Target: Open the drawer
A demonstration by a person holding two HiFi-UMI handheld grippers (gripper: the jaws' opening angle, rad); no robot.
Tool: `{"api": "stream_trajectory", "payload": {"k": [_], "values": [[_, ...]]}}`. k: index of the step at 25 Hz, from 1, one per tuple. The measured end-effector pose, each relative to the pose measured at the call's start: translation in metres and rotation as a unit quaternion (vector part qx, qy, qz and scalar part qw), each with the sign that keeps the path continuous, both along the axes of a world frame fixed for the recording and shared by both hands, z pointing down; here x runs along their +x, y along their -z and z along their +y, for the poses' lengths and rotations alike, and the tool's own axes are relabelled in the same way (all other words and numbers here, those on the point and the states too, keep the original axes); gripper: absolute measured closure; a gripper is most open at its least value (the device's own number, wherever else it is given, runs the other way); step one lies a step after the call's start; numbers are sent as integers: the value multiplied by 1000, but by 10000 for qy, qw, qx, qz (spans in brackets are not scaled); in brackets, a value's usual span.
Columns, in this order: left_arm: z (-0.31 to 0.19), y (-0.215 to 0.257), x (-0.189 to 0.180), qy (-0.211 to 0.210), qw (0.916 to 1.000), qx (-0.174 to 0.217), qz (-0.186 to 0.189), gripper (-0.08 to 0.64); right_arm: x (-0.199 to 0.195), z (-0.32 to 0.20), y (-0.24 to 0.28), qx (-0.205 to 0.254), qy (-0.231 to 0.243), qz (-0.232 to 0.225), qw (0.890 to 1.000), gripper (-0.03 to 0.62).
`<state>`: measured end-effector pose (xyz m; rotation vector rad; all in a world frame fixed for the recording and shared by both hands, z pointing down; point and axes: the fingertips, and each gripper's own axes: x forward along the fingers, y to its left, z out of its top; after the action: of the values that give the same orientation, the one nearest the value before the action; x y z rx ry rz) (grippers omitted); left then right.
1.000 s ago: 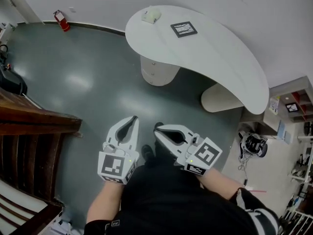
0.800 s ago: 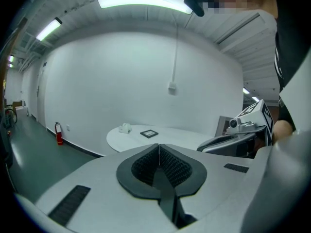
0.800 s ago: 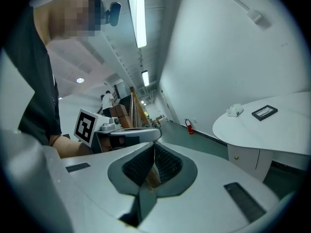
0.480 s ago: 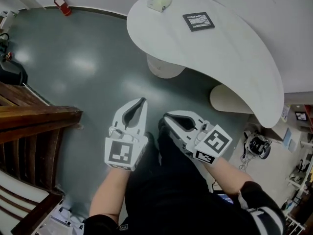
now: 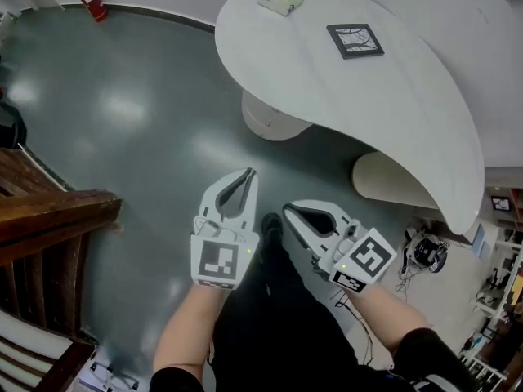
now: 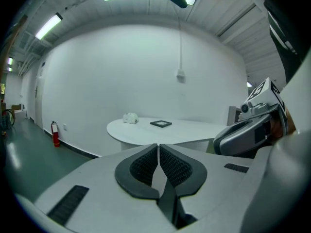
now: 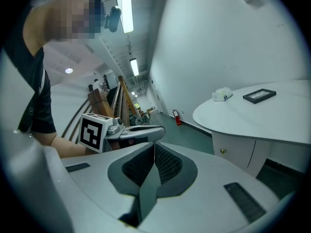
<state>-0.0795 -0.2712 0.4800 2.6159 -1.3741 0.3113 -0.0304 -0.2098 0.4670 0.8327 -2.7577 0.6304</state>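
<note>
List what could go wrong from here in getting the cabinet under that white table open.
1. The left gripper and right gripper both have their jaws shut and empty. If they reach the small knob like that, they would likely just bump it.
2. The table overhangs the cabinet, so a gripper coming in high could hit its rim.

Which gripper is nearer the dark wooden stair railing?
Left. The left gripper hangs right of the dark wooden stair railing in the head view; the right gripper sits farther right, beyond it.
</note>
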Motion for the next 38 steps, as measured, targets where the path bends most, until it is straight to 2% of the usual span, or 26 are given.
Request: {"api": "stream_trajectory", "payload": {"k": [6, 9, 13, 19, 24, 32, 38], "values": [[-49, -71, 9, -169, 9998, -83, -32, 538, 7, -20, -63, -135, -195, 66, 9997, 577], [-70, -102, 8, -181, 9997, -137, 48, 486, 8, -28, -94, -217, -303, 49, 9993, 577], [-97, -141, 21, -248, 9994, -219, 97, 466, 14, -42, -122, -266, -398, -20, 9989, 577], [-125, -174, 49, -329, 9991, -243, 98, 401, 27, -48, -137, -335, -443, -85, 9984, 577], [-152, -202, 63, -237, 9989, -400, 95, 359, 36, -48, -143, -394, -425, -59, 9983, 577], [-173, -233, 78, -99, 9976, -685, 31, 356, 50, -54, -131, -336, -410, -76, 9986, 577], [-185, -239, 84, -9, 9978, -667, -41, 357, 57, -55, -130, -366, -476, -68, 9982, 577]]}}
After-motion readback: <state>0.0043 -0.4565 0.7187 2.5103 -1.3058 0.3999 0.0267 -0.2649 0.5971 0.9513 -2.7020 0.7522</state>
